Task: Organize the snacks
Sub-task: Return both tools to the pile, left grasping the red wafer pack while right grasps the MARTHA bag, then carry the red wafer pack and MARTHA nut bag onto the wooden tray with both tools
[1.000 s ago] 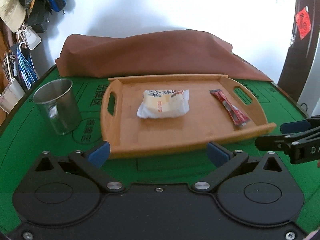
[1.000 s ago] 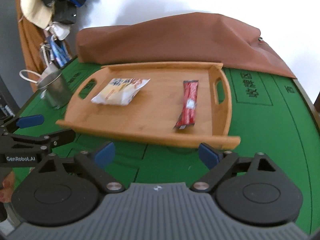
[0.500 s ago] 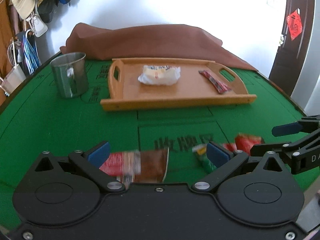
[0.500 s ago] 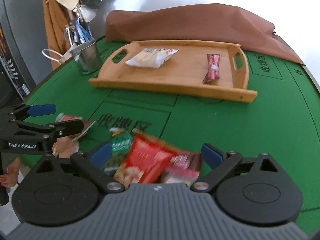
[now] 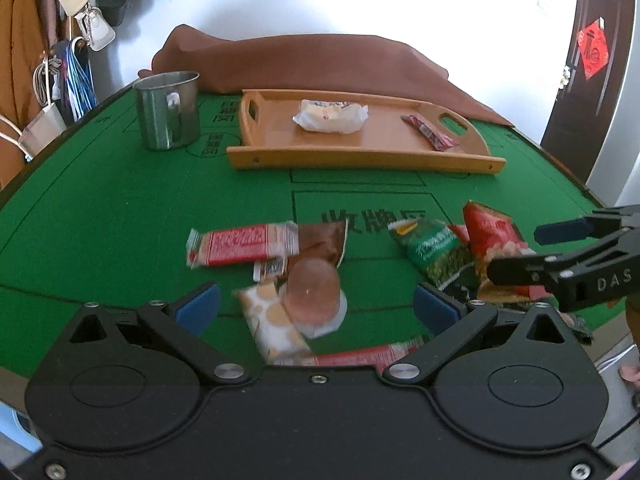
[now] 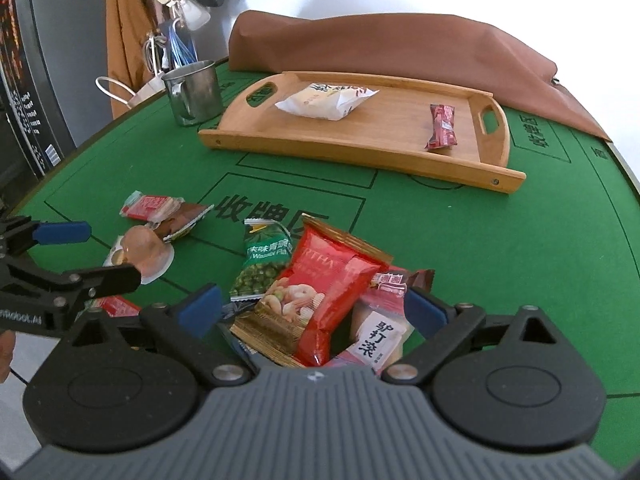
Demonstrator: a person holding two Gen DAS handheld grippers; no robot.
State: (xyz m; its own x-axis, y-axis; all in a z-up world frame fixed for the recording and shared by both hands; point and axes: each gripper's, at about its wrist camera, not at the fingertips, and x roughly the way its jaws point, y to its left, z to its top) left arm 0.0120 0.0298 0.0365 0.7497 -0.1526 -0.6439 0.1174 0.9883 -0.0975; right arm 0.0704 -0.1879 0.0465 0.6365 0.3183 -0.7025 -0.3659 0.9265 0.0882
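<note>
A wooden tray (image 5: 352,158) (image 6: 340,148) at the far side holds a white snack packet (image 5: 330,116) (image 6: 326,100) and a red stick packet (image 5: 430,136) (image 6: 442,126). Loose snacks lie near me. My left gripper (image 5: 318,306) is open over a jelly cup (image 5: 314,290) and a biscuit packet (image 5: 272,320); a red-white bar (image 5: 244,244) lies beyond. My right gripper (image 6: 312,306) is open over a red shrimp-chip bag (image 6: 320,296), next to a green pea packet (image 6: 262,264) and a white-pink packet (image 6: 378,336).
A steel mug (image 5: 168,114) (image 6: 196,92) stands left of the tray. A brown cloth (image 5: 312,64) lies behind the tray. Bags hang at the far left. The green felt table (image 5: 100,208) curves off at both sides.
Both grippers have pulled back from the tray toward the near edge. The loose snack piles have come into view between their open fingers.
</note>
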